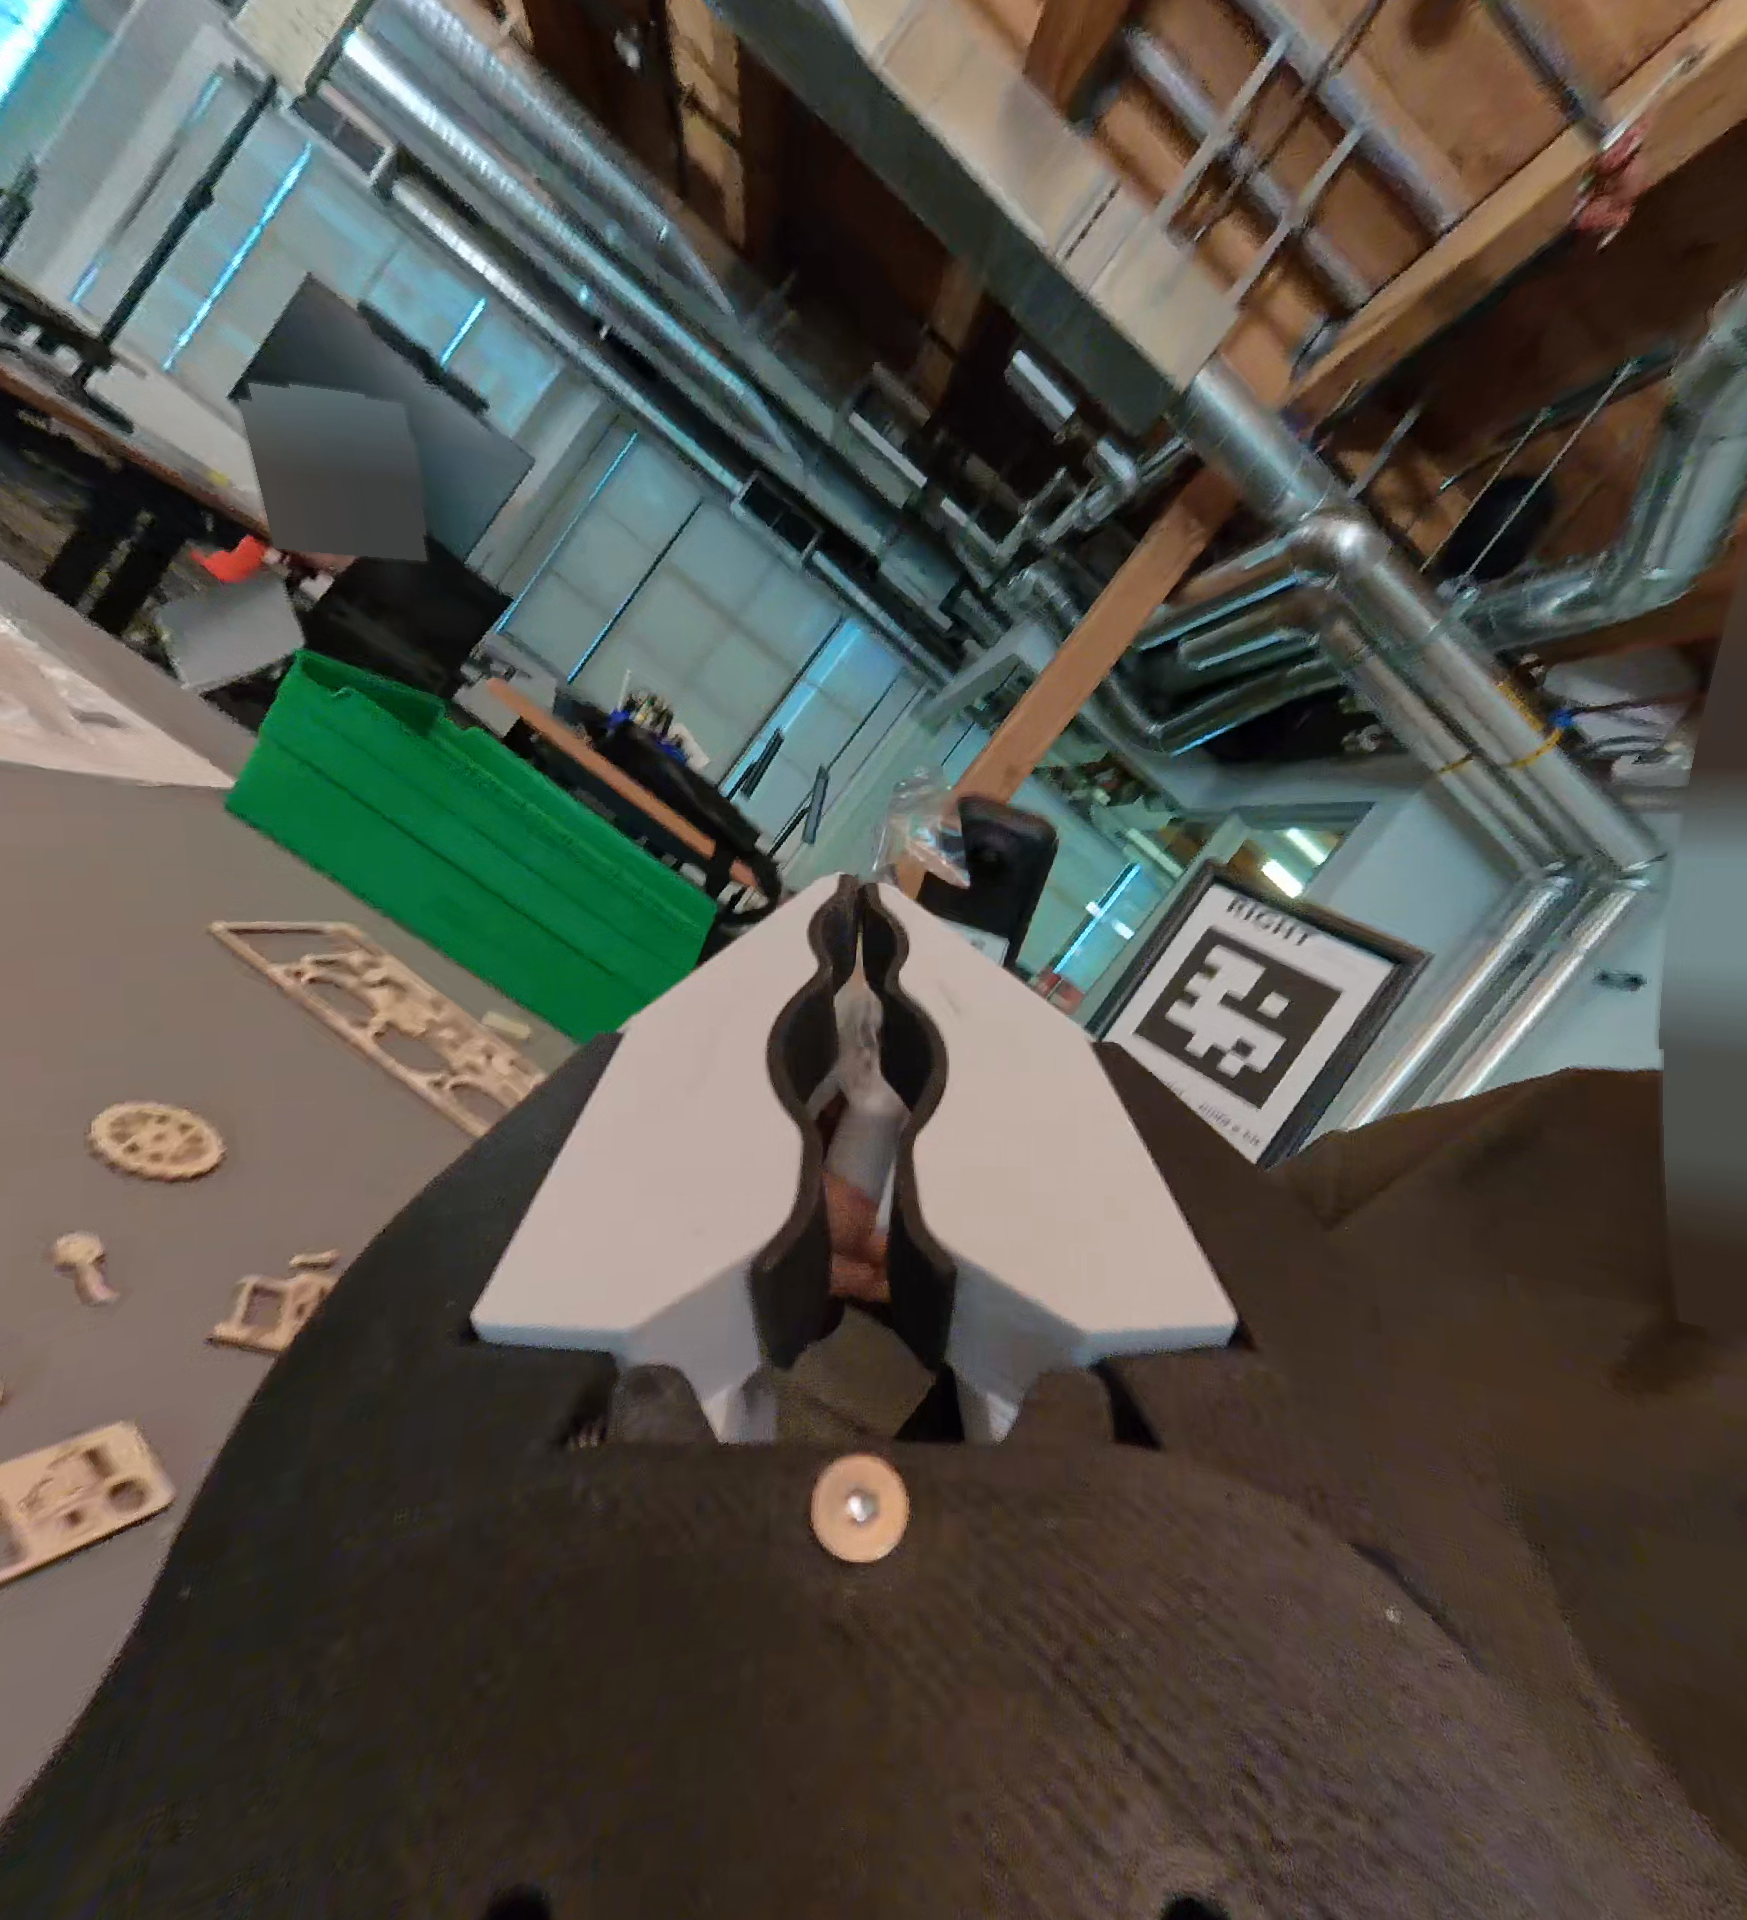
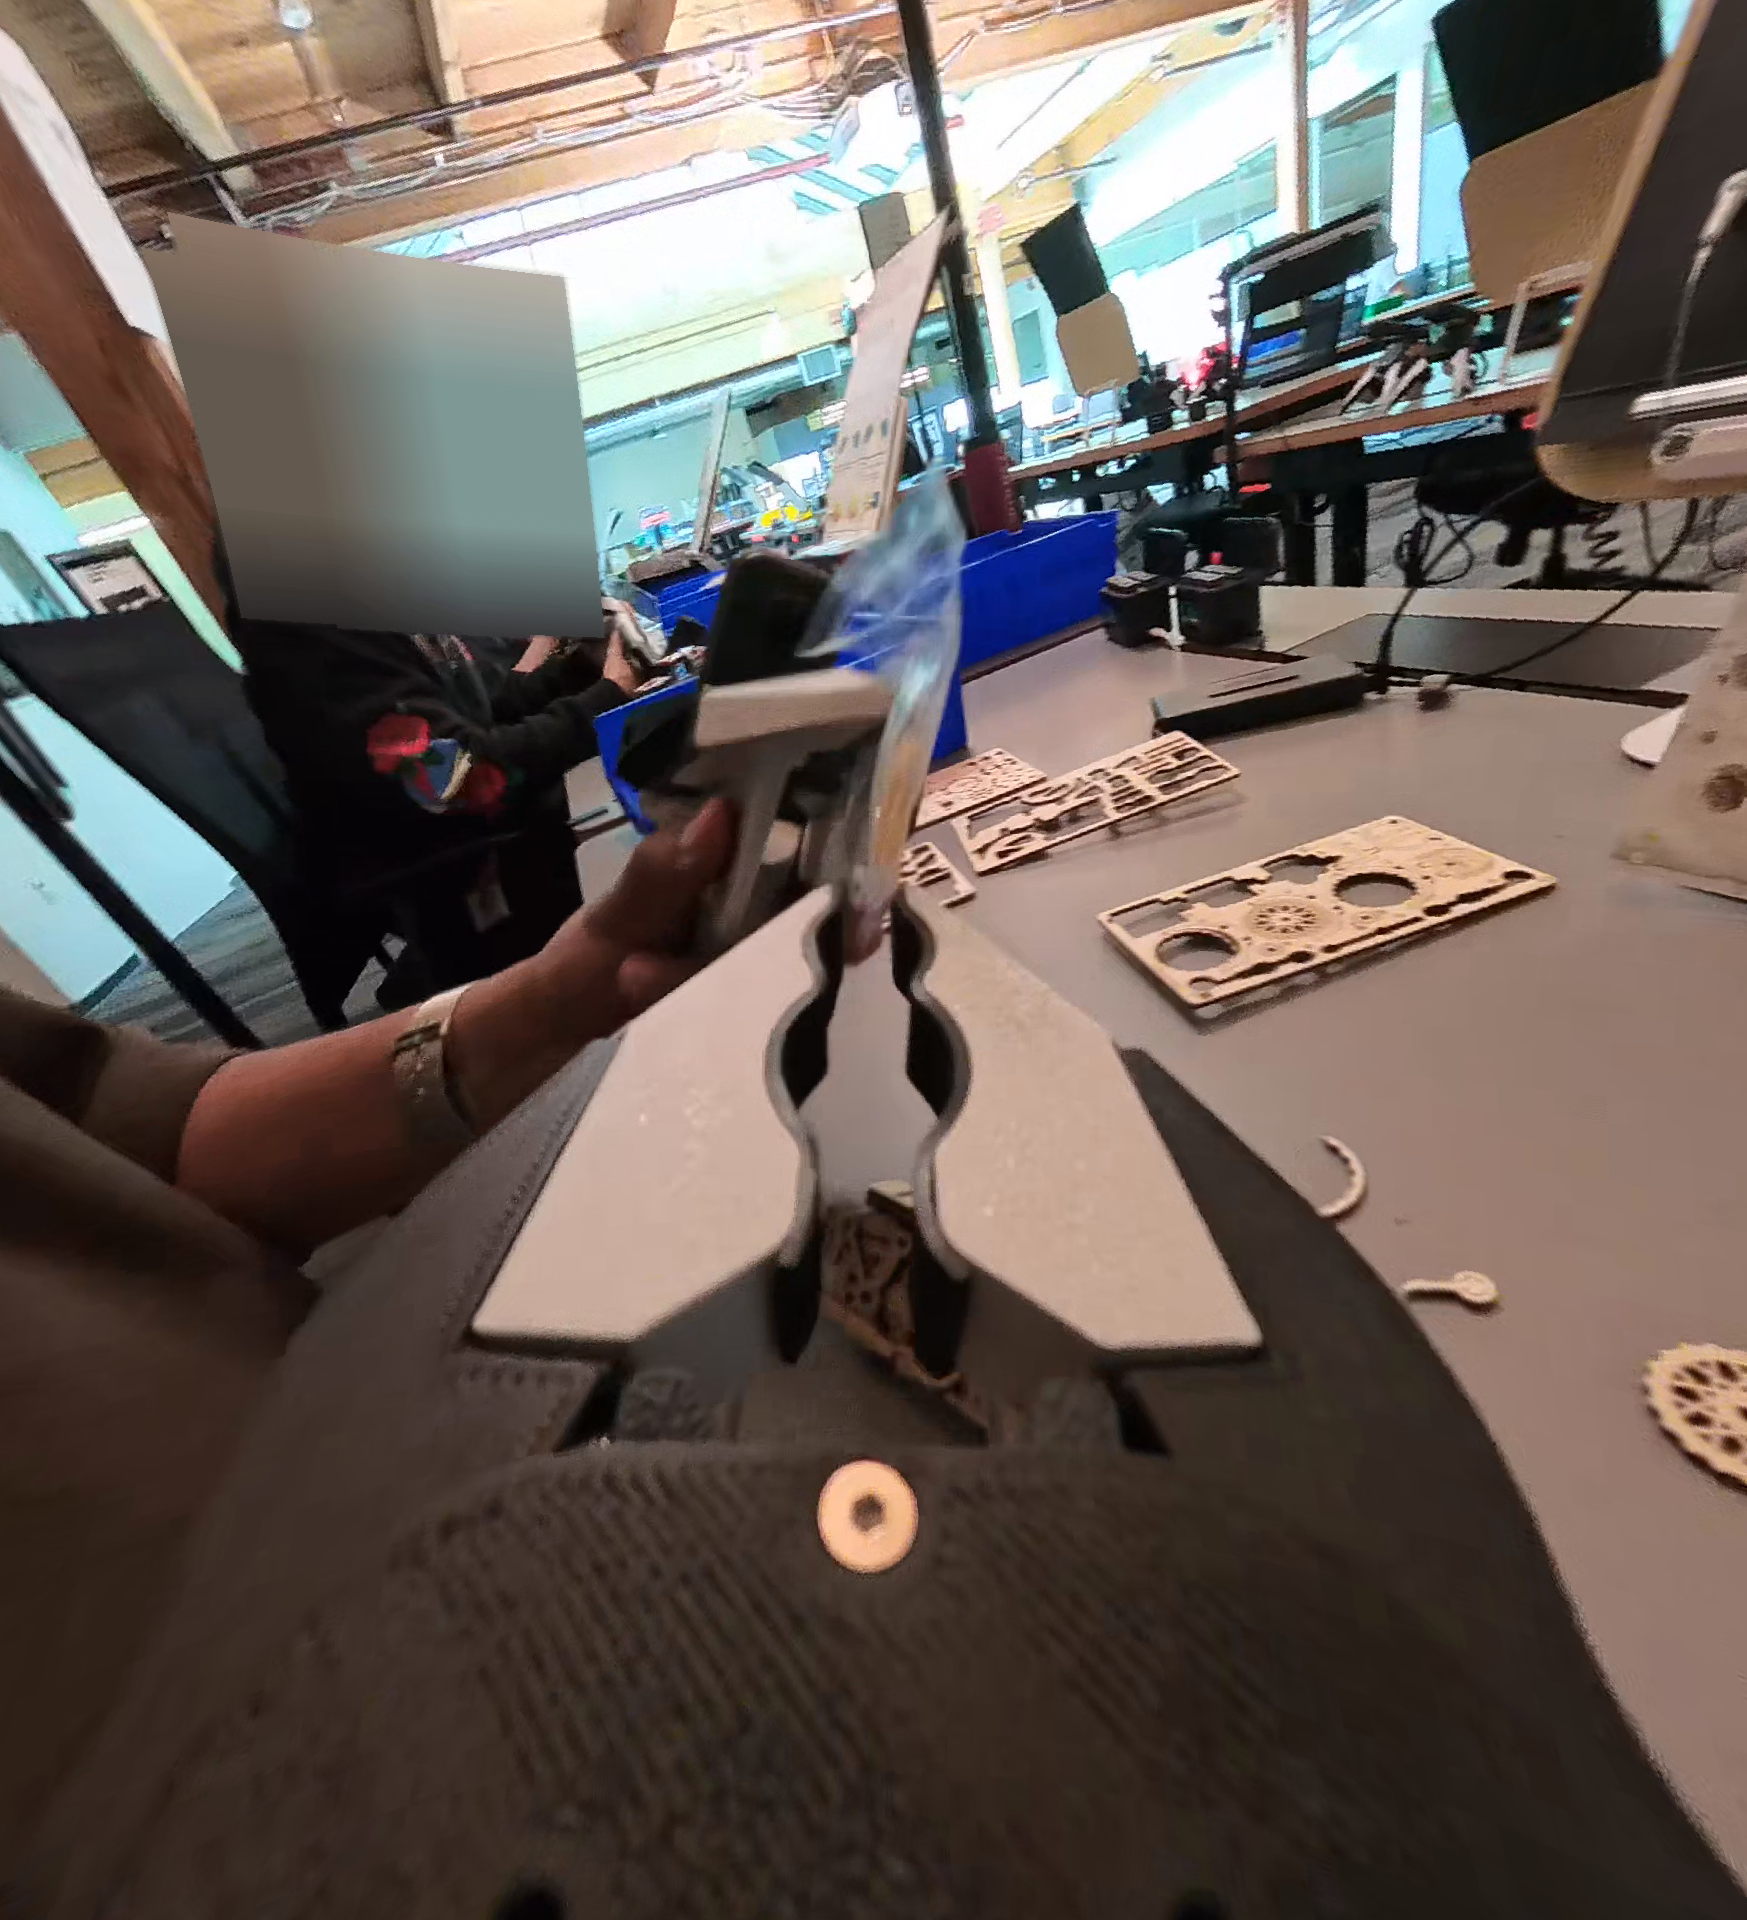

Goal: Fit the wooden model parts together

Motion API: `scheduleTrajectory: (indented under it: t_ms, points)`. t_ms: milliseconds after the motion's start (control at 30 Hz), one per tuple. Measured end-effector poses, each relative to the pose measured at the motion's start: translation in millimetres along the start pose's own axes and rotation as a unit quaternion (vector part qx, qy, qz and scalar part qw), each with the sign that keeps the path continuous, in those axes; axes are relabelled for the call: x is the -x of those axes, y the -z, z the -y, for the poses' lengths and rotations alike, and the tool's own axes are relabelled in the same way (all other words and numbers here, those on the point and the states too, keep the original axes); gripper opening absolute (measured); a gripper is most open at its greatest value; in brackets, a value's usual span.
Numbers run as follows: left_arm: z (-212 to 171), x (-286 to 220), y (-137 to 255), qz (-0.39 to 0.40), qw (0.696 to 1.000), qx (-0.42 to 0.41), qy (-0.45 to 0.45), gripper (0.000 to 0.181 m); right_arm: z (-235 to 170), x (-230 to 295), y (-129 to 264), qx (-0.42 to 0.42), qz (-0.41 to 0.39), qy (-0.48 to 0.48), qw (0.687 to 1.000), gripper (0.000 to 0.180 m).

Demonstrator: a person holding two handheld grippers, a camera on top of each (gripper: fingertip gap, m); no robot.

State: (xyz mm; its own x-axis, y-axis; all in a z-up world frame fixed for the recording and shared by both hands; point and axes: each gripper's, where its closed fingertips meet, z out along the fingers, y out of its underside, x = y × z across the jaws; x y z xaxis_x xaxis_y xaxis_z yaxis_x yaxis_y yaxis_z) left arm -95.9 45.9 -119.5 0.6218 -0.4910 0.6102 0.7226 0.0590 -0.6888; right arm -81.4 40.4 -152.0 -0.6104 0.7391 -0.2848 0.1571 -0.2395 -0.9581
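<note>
My left gripper [image 1: 858,894] is shut on a clear plastic bag [image 1: 916,821], which sticks out past its tips. In the right wrist view a hand holds this gripper [image 2: 796,717] up above the table, and the bag [image 2: 900,707] hangs down from it. My right gripper [image 2: 864,925] is just under the bag. Its fingers stand a little apart, with the bag's lower end between the tips and not pressed. Wooden part sheets [image 2: 1326,925] [image 1: 381,1018] and a loose wooden gear [image 2: 1742,1418] [image 1: 155,1140] lie on the grey table [image 2: 1368,1060].
More wooden sheets [image 2: 1087,800] and small loose pieces [image 2: 1456,1288] [image 1: 58,1496] lie around. A green bin [image 1: 453,831] and a blue bin [image 2: 1014,592] stand at the table's far side. A person [image 2: 412,748] sits behind. A framed marker card [image 1: 1253,1008] stands on the right. The tips of both grippers are at nearly the same place. Between my right fingertips and the loose wooden gear [image 2: 1742,1418] there is roughly 20 centimetres.
</note>
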Motion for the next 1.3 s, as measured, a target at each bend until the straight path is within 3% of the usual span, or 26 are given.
scheduleTrajectory:
  t_ms: [133,233,300,333,400,467,533,600,633,667,933,1067,1167,1300]
  points:
    - [-5,-19,0,-0.013,1.000,0.002,0.019,0.000,1,13,29,-0.014,-0.023,0.051,0.998,0.031]
    - [-56,-19,2,0.043,0.994,0.103,-0.003,0.000,19,19,65,-0.066,-0.063,0.106,0.990,0.032]
    - [-83,-20,7,0.062,0.989,0.126,0.040,0.000,24,35,81,-0.081,-0.047,0.122,0.988,0.016]
    - [-92,-19,9,0.070,0.987,0.124,0.076,0.000,21,50,84,-0.070,-0.012,0.120,0.990,0.004]
    - [-112,-24,11,0.064,0.983,0.124,0.121,0.000,10,70,84,-0.029,0.029,0.096,0.995,0.017]
    - [-132,-32,10,0.046,0.979,0.150,0.131,0.000,-4,56,81,0.019,-0.034,0.088,0.995,0.032]
    - [-143,-35,9,0.036,0.976,0.173,0.128,0.000,-30,50,78,0.091,-0.045,0.084,0.991,0.033]
    - [-148,-34,9,0.030,0.974,0.189,0.125,0.000,-56,55,76,0.155,-0.002,0.048,0.987,0.034]
    - [-150,-33,9,0.029,0.973,0.193,0.125,0.000,-63,57,75,0.165,0.014,0.038,0.985,0.005]
    - [-150,-34,10,0.022,0.973,0.193,0.126,0.000,-63,53,74,0.158,0.012,0.029,0.987,0.000]
    - [-146,-39,17,-0.015,0.975,0.215,0.044,0.000,-69,50,70,0.140,0.080,-0.181,0.970,0.000]
    - [-147,-38,16,-0.016,0.976,0.216,0.032,0.000,-79,53,69,0.163,0.097,-0.151,0.970,0.000]
    - [-138,-34,16,-0.012,0.981,0.187,0.056,0.001,-68,46,71,0.134,0.078,-0.132,0.979,0.000]
    - [-123,-28,18,-0.011,0.984,0.139,0.111,0.038,-42,25,80,0.055,0.034,-0.141,0.988,0.000]
